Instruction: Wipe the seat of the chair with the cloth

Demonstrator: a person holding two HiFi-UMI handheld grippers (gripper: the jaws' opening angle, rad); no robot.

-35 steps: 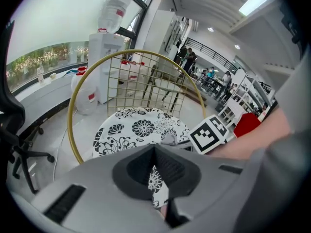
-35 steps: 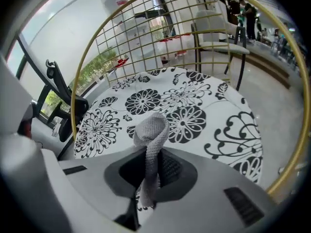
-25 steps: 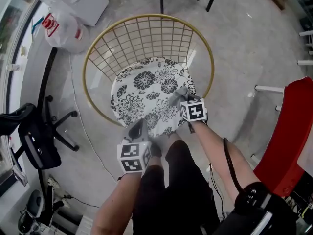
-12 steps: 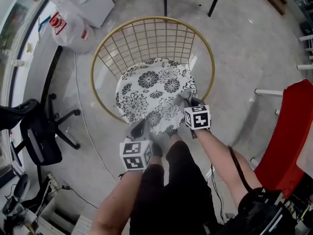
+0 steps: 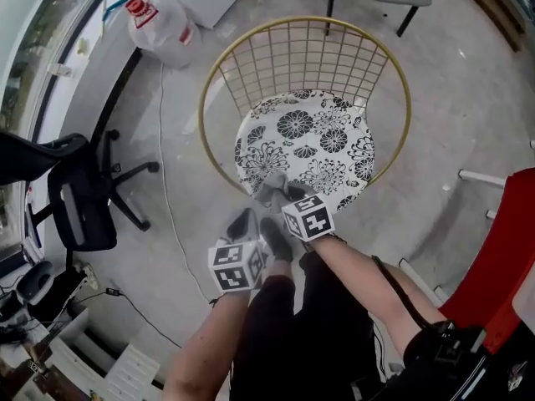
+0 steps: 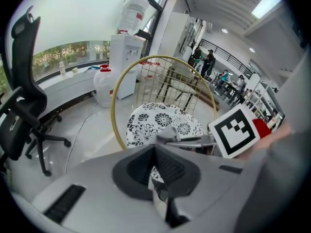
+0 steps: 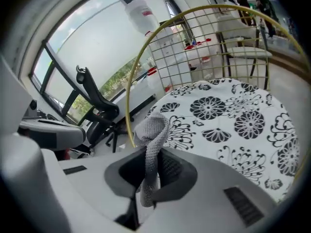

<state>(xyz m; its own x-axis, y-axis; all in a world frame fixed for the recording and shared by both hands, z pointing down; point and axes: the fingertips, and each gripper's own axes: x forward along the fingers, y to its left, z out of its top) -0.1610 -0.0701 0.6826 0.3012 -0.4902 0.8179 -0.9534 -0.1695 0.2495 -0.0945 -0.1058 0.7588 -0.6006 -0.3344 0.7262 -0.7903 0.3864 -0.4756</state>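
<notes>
Two grippers hover at the near edge of the flowered seat (image 5: 309, 140). Your right gripper (image 5: 272, 188) has its jaws clamped on the grey cloth (image 7: 151, 130), which is at the seat's near left edge. Your left gripper (image 5: 242, 222) is closed on nothing. Lay the cloth flat and sweep far and right, keeping clear of the gold wire rim (image 5: 209, 98). A moment earlier the cloth was on the seat's right side.

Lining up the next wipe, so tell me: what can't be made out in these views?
1) Whether the cloth touches the seat: head view, the right gripper covers the contact; right gripper view, the gripper body hides the cloth's lower end.
2) Seat's near edge: head view, partly under the right gripper.
3) Legs of the chair: head view, hidden below the seat.
</notes>
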